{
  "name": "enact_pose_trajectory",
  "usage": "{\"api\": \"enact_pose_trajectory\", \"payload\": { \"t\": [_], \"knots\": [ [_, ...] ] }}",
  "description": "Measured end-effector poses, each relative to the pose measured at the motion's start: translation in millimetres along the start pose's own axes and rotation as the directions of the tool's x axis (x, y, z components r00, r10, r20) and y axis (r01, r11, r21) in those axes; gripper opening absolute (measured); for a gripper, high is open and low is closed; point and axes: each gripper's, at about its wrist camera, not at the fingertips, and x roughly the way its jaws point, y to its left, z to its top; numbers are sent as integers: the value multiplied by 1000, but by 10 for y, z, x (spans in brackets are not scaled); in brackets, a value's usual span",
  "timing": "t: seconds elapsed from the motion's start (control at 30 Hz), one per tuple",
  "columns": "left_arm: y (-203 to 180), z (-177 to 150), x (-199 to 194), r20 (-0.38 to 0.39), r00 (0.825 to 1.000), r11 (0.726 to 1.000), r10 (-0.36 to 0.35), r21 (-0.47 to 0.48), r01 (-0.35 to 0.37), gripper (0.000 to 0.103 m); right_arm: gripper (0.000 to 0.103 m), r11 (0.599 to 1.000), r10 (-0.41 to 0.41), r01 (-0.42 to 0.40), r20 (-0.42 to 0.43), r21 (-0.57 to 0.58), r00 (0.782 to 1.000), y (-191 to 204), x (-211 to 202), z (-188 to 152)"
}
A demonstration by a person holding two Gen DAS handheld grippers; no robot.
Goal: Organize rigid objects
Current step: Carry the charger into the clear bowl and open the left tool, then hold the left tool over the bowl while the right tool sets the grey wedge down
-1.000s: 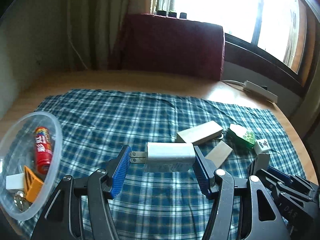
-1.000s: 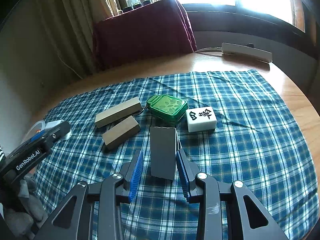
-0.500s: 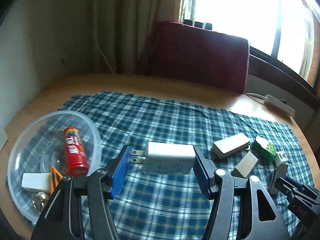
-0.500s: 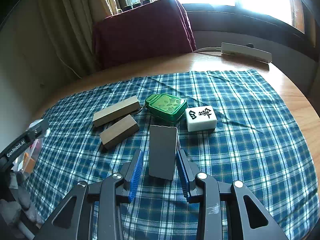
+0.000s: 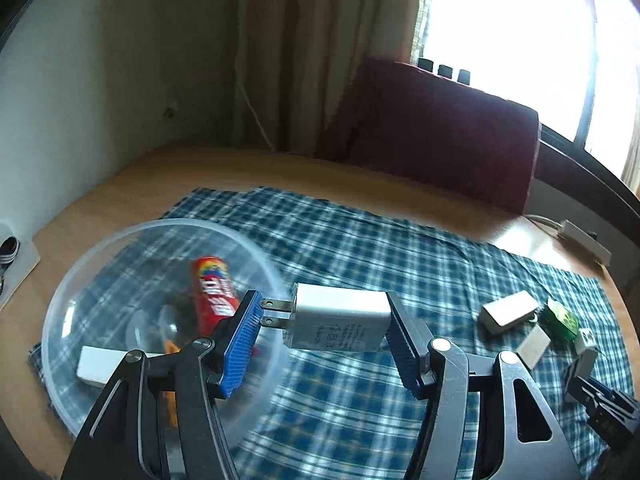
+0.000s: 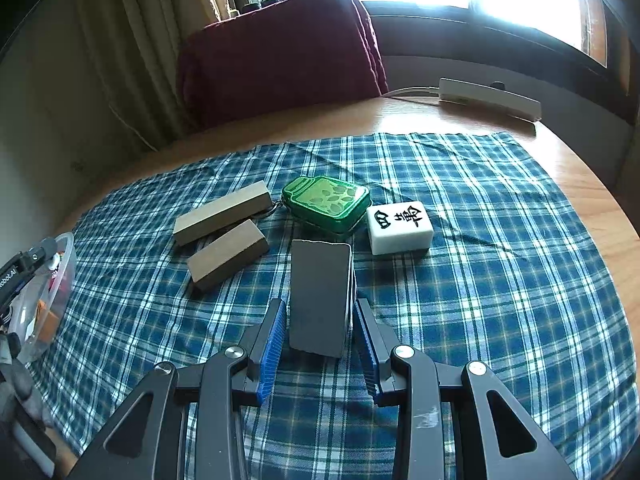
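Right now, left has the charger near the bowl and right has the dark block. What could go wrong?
1. The white charger is pinched end to end, one pad on its prongs; it may pivot or slip.
2. It sits over the clear bowl's rim, not clearly inside; released here, it might hit the edge.
3. The right hand-held gripper holds the dark block by its lower end, so it could tip.

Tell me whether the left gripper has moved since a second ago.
Yes. The left gripper, gripping the white plug-in charger, swung left toward the clear plastic bowl, away from the tan blocks.
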Motion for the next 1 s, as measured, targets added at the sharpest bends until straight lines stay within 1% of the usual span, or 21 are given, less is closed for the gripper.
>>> {"api": "enact_pose_trajectory", "payload": {
  "t": [0.3, 0.53, 0.63, 0.67, 0.73, 0.77, 0.8, 1.0],
  "knots": [
    [357, 32, 47, 5, 998, 996, 69, -56, -68, 61, 37, 1000, 2, -2, 2, -3, 1000, -8, -6, -1],
    [588, 43, 63, 14, 991, 988, 131, -89, -130, 61, 37, 1000, 10, -10, 31, 11, 999, -23, -73, -8],
    [655, 49, 77, 13, 988, 982, 155, -110, -153, 63, 37, 1000, 13, -13, 46, 12, 999, -27, -101, -9],
    [674, 51, 81, 11, 988, 981, 157, -118, -154, 65, 37, 1000, 12, -13, 47, 11, 999, -20, -105, -13],
    [693, 56, 90, 12, 986, 979, 165, -123, -162, 73, 37, 1000, 12, -13, 49, 12, 999, -5, -119, -24],
    [698, 58, 88, 15, 985, 978, 170, -125, -167, 80, 37, 1000, 12, -13, 50, 13, 999, -15, -119, -22],
    [702, 57, 78, 19, 985, 977, 174, -128, -170, 83, 37, 1000, 12, -13, 50, 15, 999, -12, -125, -27],
    [722, 54, 53, 26, 982, 975, 187, -127, -182, 85, 37, 1000, 10, -12, 52, 25, 999, 28, -139, -52]
  ]
}}
